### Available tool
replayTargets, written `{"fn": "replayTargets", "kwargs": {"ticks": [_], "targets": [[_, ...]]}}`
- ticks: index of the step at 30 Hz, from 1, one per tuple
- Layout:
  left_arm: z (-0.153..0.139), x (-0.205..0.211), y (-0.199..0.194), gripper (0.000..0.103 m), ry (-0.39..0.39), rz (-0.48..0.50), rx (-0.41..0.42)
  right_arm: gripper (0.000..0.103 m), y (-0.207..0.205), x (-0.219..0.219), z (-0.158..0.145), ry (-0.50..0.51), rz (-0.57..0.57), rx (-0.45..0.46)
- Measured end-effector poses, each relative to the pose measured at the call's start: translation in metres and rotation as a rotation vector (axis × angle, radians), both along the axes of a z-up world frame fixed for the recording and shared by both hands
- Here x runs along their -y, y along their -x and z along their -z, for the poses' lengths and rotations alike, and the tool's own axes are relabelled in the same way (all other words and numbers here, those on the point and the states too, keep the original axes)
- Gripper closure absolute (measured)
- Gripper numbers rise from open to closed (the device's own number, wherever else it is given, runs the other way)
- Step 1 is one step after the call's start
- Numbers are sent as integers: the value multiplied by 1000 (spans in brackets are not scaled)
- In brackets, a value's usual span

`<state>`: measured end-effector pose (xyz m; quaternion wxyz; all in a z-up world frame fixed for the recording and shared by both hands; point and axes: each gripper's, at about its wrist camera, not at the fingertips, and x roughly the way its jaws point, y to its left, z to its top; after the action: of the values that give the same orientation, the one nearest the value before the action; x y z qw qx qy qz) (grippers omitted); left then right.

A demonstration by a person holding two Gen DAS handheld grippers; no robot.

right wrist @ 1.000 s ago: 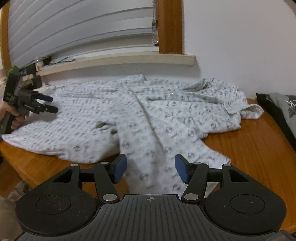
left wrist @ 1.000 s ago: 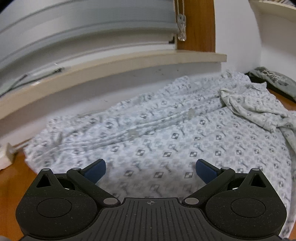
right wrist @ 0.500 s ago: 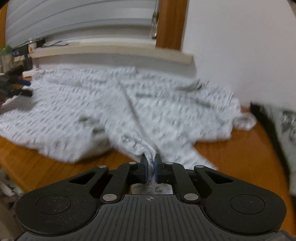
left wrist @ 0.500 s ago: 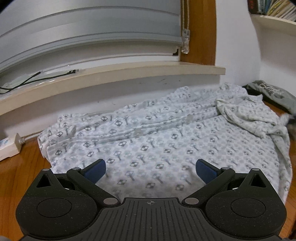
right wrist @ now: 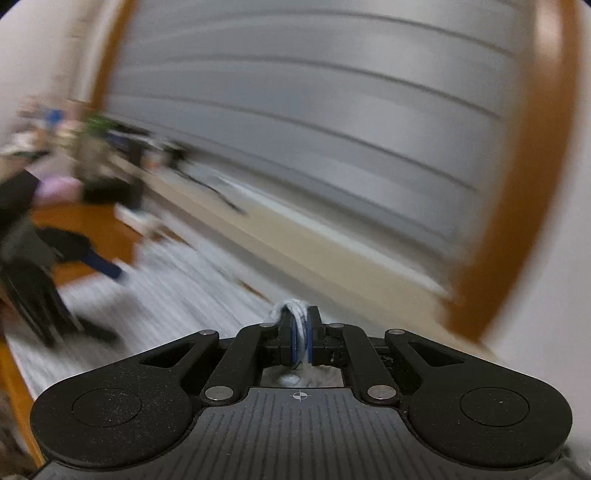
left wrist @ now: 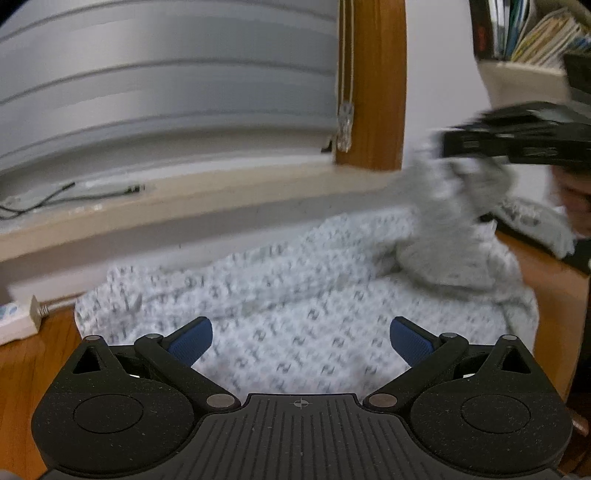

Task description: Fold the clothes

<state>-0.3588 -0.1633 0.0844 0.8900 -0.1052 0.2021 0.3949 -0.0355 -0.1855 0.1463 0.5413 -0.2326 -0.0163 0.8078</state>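
A white shirt (left wrist: 295, 325) with a grey printed pattern lies spread on the wooden table (left wrist: 40, 354). My left gripper (left wrist: 301, 339) hovers open over its near edge, nothing between the blue pads. My right gripper (right wrist: 302, 338) is shut on a fold of the shirt (right wrist: 293, 308), and white cloth sticks out above its pads. In the left wrist view the right gripper (left wrist: 517, 136) appears blurred at the upper right, lifting a sleeve (left wrist: 454, 229) off the table. The right wrist view is heavily blurred; the left gripper (right wrist: 92, 258) shows at its left.
A window sill (left wrist: 184, 206) with a cable runs behind the table under closed grey blinds (left wrist: 166, 103). A white power strip (left wrist: 18, 319) lies at the left. A dark garment (left wrist: 532, 221) sits at the far right, and a shelf of books (left wrist: 535, 33) hangs above.
My right gripper shut on the shirt's sleeve and swung it up and to the left, tilting sharply. The left gripper stayed open and pulled back a little.
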Motion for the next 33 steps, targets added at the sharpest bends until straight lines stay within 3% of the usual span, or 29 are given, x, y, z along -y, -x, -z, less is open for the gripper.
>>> {"fn": "replayTargets", "kwargs": {"ticks": [4, 6, 8, 11, 14, 18, 21, 22, 23, 24, 25, 27, 31, 33], "targets": [[-10, 1, 6, 2, -1, -5, 23, 93, 58, -32, -5, 11, -136, -23], [-10, 0, 8, 2, 1, -15, 14, 75, 70, -45, 2, 51, -164, -18], [-7, -2, 11, 2, 3, -29, -3, 69, 71, -51, 11, 71, -152, -17], [-3, -8, 13, 2, 26, -37, -1, 48, 55, -53, 21, 105, -129, -46], [-2, -10, 12, 2, 38, -32, 15, 41, 39, -45, 24, 107, -94, -63], [-2, -11, -4, 2, 44, -3, 16, 41, 21, -35, 25, 120, -56, -40], [1, -13, -18, 23, 44, 24, -17, 41, 10, -27, 29, 116, -25, -31], [3, -12, -23, 38, 42, 35, -32, 42, 7, -23, 31, 113, -11, -28], [5, -11, -28, 50, 41, 47, -47, 47, 3, -20, 32, 116, -1, -23], [7, -10, -32, 52, 45, 62, -60, 61, -1, -17, 34, 129, 9, -19], [10, -9, -35, 55, 49, 79, -72, 67, -6, -15, 35, 147, 20, -22], [16, -8, -42, 56, 56, 97, -105, 69, -18, -7, 42, 181, 33, -24], [30, -8, -55, 33, 65, 108, -206, 69, -47, 15, 64, 257, 85, -21], [35, -8, -58, 33, 49, 98, -248, 69, -61, 30, 77, 294, 110, -38]]}}
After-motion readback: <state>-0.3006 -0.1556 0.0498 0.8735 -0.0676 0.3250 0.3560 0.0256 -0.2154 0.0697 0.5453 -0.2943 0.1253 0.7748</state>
